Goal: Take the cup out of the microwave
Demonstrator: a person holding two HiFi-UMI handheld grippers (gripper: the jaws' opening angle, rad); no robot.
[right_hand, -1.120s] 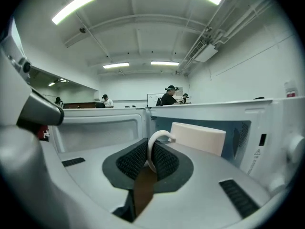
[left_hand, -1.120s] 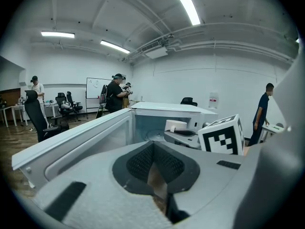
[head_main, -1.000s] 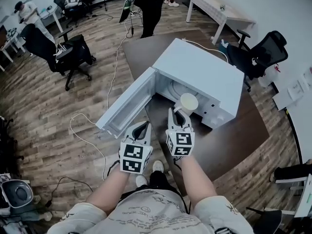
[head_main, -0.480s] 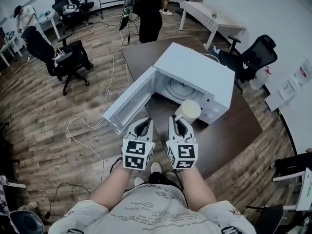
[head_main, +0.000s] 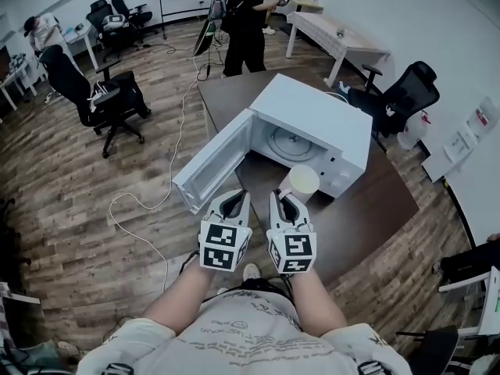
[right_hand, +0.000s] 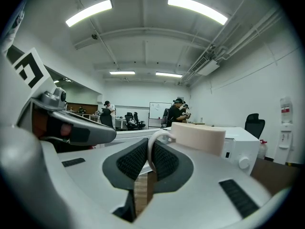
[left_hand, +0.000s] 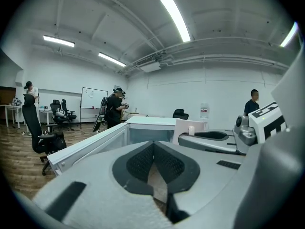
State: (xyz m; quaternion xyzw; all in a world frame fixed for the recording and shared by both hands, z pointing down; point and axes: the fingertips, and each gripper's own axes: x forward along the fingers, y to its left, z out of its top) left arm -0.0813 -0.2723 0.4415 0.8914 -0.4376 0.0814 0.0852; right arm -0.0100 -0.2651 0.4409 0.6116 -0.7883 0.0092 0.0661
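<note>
A cream cup hangs just outside the white microwave, above the dark brown table. My right gripper is shut on the cup's handle; in the right gripper view the cup sits past the jaws with its handle loop pinched between the dark pads. The microwave door swings open to the left and the glass turntable inside is bare. My left gripper hovers beside the right one, shut and holding nothing, with the microwave ahead of it.
Black office chairs stand on the wood floor at left, another chair right of the table. A person in black stands behind the table near a light desk. A white cable trails on the floor.
The right gripper has drawn the cup back out of the microwave mouth toward me. The left gripper has kept alongside it. The head view has shifted slightly.
</note>
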